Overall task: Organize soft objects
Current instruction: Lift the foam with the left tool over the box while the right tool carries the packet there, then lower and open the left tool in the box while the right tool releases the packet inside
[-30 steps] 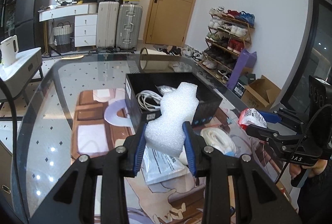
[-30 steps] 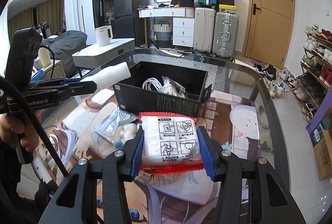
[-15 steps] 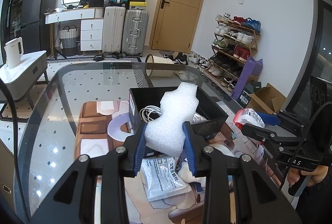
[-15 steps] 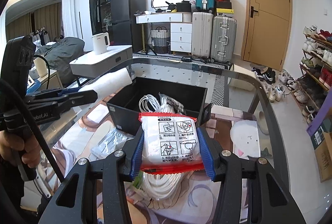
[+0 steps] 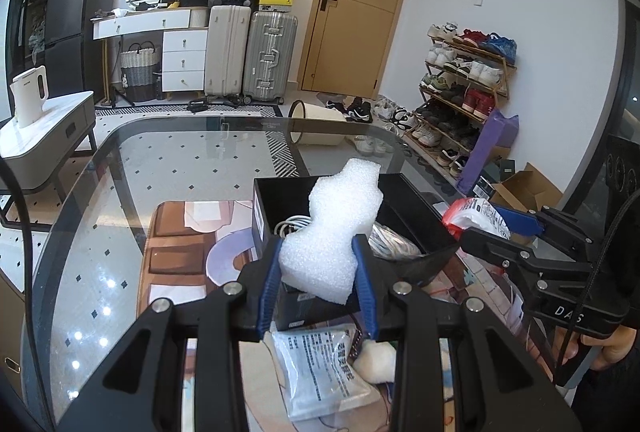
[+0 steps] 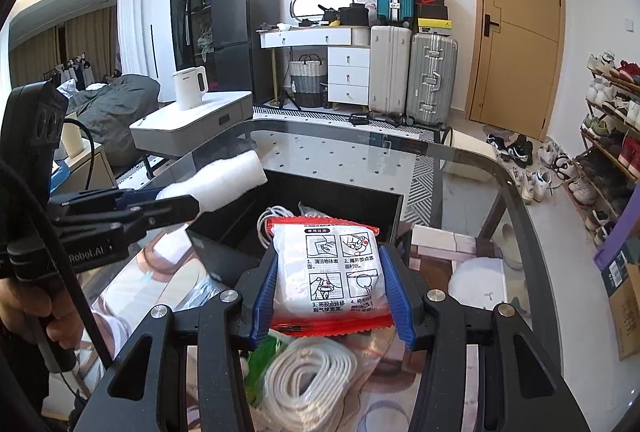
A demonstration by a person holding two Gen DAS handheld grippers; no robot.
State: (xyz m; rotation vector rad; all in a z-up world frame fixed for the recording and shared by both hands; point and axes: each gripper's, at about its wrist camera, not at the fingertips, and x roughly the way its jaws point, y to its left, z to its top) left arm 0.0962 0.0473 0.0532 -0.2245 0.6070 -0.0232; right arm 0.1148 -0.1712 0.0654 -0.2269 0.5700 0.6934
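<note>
My left gripper (image 5: 318,278) is shut on a white foam piece (image 5: 336,228) and holds it above the near edge of the black box (image 5: 416,216). My right gripper (image 6: 328,284) is shut on a red-edged packet (image 6: 336,272) with printed instructions, held in front of the black box (image 6: 248,236). The box holds white cables (image 6: 270,220) and a clear bag. The right gripper also shows in the left wrist view (image 5: 480,228), and the left gripper shows in the right wrist view (image 6: 176,202).
A clear plastic pouch (image 5: 324,364) and a white cotton ball (image 5: 376,362) lie on the mat under my left gripper. A white rope coil (image 6: 308,372) lies under my right gripper. The glass table (image 5: 120,192) has a rounded far edge.
Both grippers have moved forward toward the black box with their loads still held. The box now sits closer, right in front of both.
</note>
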